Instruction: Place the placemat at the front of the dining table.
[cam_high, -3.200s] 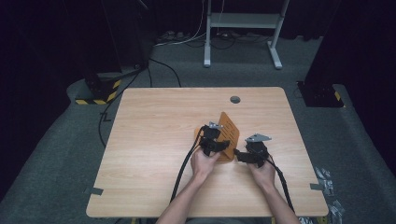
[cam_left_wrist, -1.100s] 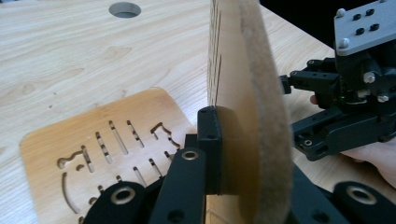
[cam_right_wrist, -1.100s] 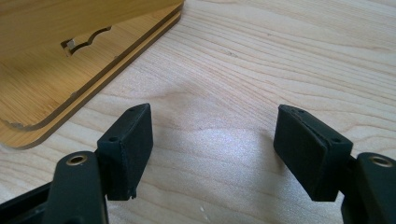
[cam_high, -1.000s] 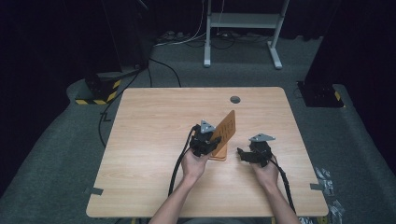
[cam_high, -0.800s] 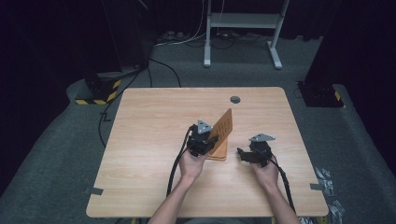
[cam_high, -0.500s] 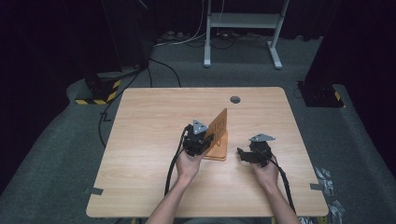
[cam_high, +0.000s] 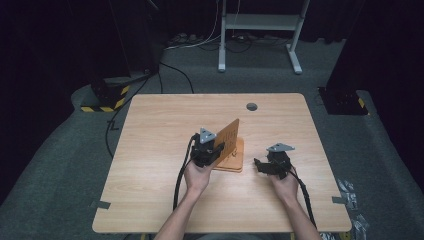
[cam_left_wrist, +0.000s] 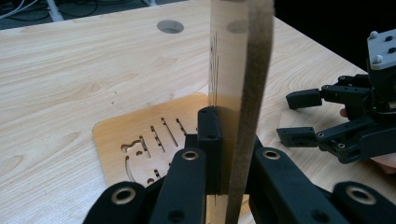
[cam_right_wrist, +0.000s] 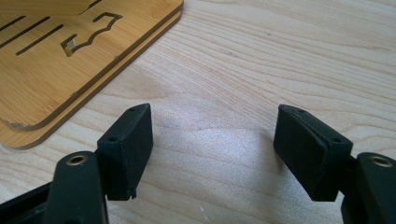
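Left claw (cam_high: 214, 151) clamped on the edge of a thin wooden panel (cam_high: 229, 136), held upright on edge, rising just ahead of it. Slotted wooden boards (cam_high: 235, 161) lie flat on the worktop (cam_high: 160, 130) under it. Right claw (cam_high: 259, 165) empty, part-open, just beside the boards.

Dark lab-like studio: lone wooden table (cam_high: 150, 130), carpeted floor (cam_high: 65, 165), trailing cables (cam_high: 200, 42).

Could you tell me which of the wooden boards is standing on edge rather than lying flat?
It is the thin wooden board clamped in the left gripper, tilted up on edge. The slotted wooden boards beneath it lie flat on the table.
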